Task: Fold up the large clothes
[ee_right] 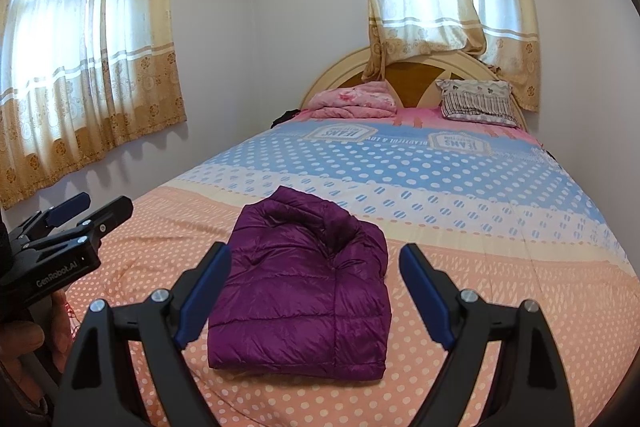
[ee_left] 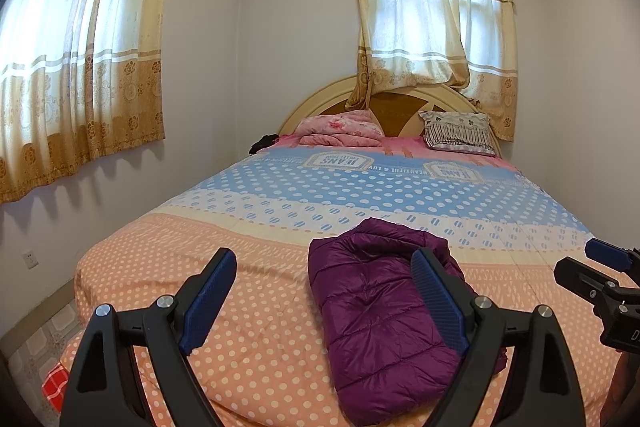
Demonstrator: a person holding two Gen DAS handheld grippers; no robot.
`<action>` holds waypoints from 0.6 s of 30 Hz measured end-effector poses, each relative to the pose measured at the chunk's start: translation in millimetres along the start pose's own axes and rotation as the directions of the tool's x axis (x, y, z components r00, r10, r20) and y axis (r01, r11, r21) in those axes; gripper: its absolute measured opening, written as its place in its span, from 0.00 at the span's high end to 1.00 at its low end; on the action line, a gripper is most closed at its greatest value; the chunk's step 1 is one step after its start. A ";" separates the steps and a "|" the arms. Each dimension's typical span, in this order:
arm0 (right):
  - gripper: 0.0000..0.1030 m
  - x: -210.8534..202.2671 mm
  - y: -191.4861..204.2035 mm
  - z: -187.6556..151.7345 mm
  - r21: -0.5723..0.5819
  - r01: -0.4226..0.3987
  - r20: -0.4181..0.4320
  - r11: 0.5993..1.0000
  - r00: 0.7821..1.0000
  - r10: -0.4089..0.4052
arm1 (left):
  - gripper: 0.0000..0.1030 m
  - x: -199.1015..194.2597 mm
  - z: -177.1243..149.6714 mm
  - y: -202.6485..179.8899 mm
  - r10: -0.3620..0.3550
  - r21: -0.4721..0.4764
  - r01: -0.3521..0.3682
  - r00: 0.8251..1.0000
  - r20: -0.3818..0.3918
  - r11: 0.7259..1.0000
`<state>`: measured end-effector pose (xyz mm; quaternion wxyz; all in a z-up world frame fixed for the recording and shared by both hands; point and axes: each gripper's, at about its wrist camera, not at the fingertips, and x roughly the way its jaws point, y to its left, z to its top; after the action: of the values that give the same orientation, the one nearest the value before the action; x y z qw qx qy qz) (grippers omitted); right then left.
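A purple quilted puffer jacket [ee_left: 372, 303] lies folded in a compact rectangle on the near, orange part of the bed; it also shows in the right wrist view [ee_right: 304, 287]. My left gripper [ee_left: 324, 259] is open and empty, held above the bed's near edge, its right finger [ee_left: 436, 295] in front of the jacket. My right gripper [ee_right: 316, 255] is open and empty, hovering just before the jacket. The right gripper shows at the right edge of the left wrist view [ee_left: 600, 267]; the left gripper shows at the left of the right wrist view [ee_right: 72, 223].
The bed's dotted orange and blue cover [ee_right: 440, 179] stretches to a wooden headboard [ee_right: 412, 75]. A folded pink blanket [ee_right: 352, 101] and a striped pillow [ee_right: 476, 103] lie at the head. Curtained windows stand left and behind. A red checked cloth [ee_left: 54, 383] sits by the floor.
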<state>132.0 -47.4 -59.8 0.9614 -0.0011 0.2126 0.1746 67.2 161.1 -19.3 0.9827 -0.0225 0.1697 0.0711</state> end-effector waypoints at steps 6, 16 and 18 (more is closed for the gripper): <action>0.14 -0.5 0.7 -1.0 0.001 -0.002 0.000 1.000 1.000 0.002 | 0.13 0.2 -0.1 -0.2 0.002 0.002 -0.002 1.000 -0.001 1.000; 0.14 -1.2 1.1 -3.0 0.005 -0.006 -0.004 1.000 1.000 0.006 | 0.13 0.5 -3.2 -3.6 0.008 0.003 -0.008 1.000 -0.007 1.000; 0.14 -0.7 0.5 -3.5 0.006 -0.005 -0.005 1.000 1.000 0.006 | 0.13 1.1 -4.5 -4.1 0.009 0.004 -0.009 1.000 -0.009 1.000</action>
<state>129.8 -47.5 -62.6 0.9604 0.0019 0.2156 0.1766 67.4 156.9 -23.8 0.9817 -0.0200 0.1742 0.0750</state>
